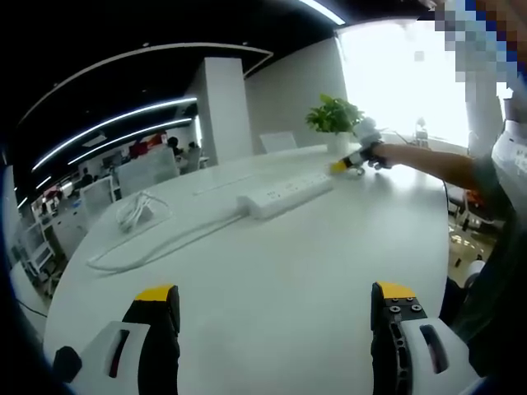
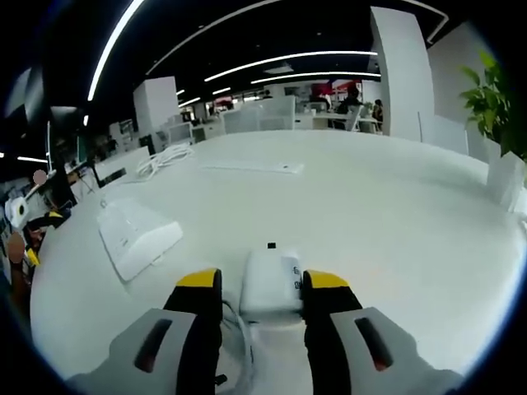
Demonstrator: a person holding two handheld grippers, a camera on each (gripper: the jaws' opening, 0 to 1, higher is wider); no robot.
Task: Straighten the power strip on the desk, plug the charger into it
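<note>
Two grippers, one white desk (image 1: 329,271). Left gripper (image 1: 276,304): jaws wide apart, nothing between them, bare desk just ahead. Beyond them lies the power strip (image 1: 284,192), its cable (image 1: 156,247) trailing off to their left. Right gripper (image 2: 262,284): jaws pressed against both sides of the white charger (image 2: 270,282); power strip end (image 2: 136,236) ahead-left of them. Potted plant (image 1: 333,119) farthest.
</note>
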